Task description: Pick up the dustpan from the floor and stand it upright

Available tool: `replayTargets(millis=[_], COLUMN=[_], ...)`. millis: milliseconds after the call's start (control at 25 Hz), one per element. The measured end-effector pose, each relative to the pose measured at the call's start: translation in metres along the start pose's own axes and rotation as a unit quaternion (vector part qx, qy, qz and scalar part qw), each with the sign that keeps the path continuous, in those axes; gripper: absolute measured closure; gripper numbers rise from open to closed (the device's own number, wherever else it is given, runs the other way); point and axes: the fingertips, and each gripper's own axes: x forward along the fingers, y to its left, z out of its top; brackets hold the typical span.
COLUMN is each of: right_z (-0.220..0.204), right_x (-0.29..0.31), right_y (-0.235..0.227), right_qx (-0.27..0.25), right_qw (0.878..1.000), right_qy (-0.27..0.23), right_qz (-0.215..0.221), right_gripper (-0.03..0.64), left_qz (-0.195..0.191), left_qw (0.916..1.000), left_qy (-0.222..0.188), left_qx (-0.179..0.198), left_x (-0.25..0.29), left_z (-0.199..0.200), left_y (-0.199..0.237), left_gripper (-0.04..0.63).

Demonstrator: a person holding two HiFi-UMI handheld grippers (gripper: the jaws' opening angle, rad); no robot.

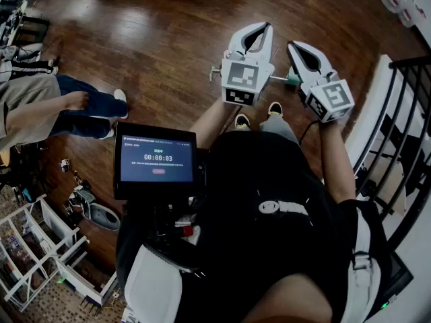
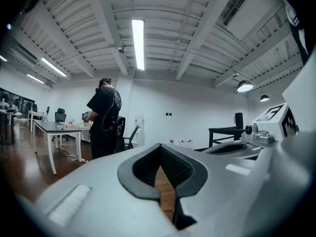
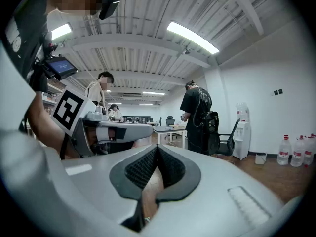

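Both tools are held side by side over the wooden floor (image 1: pixel 155 39). The left tool (image 1: pixel 264 25) has its jaws closed tip to tip with nothing between them, and so has the right tool (image 1: pixel 291 44). Between the tools a thin bar with a green end (image 1: pixel 292 78) shows lower down. I cannot tell whether it belongs to the dustpan; no pan is visible.

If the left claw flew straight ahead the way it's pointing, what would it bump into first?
Probably nothing close: the left claw points level across open room, so the far white wall likely comes first. The person in black stands left of that line.
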Motion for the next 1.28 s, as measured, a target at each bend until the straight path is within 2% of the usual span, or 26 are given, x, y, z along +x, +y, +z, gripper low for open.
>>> replayTargets(millis=[160,240,320,480,680,840,1040,1160,1280], right_z=[0.001,-0.002,-0.009,-0.008,-0.036,-0.05,-0.076,-0.079,-0.059], right_x=[0.0,-0.001,-0.003,0.001,0.024,0.047,0.079,0.099,0.101], right_y=[0.002,0.003,0.008,0.008,-0.051,-0.087,-0.136,-0.141,-0.124], right_qx=[-0.008,-0.009,-0.003,0.007,0.024,0.043,0.08,0.079,0.072], right_qw=[1.0,1.0,1.0,1.0,0.998,0.997,0.991,0.988,0.985], right_qy=[0.005,0.008,0.021,0.029,0.043,0.048,0.058,0.065,0.074], right_qz=[-0.003,-0.002,0.0,0.01,0.029,0.051,0.085,0.114,0.137], right_gripper=[0.614,0.614,0.614,0.614,0.614,0.614,0.614,0.614,0.614], left_qz=[-0.005,-0.002,0.006,0.035,0.047,0.055,0.084,0.117,0.144], left_qw=[1.0,1.0,0.9999,0.9992,0.9967,0.994,0.9874,0.9807,0.976], left_qy=[-0.002,0.0,0.008,0.021,0.062,0.094,0.134,0.157,0.163], left_qx=[0.007,-0.001,-0.013,-0.002,-0.022,0.001,0.004,0.01,0.01], left_x=[0.0,-0.001,-0.007,-0.014,0.038,0.069,0.104,0.1,0.076], left_z=[-0.001,-0.003,-0.009,-0.007,-0.04,-0.058,-0.092,-0.102,-0.089], left_y=[-0.002,-0.001,0.002,0.018,0.03,0.046,0.062,0.081,0.093], left_gripper=[0.575,0.575,0.575,0.575,0.575,0.575,0.575,0.575,0.575])
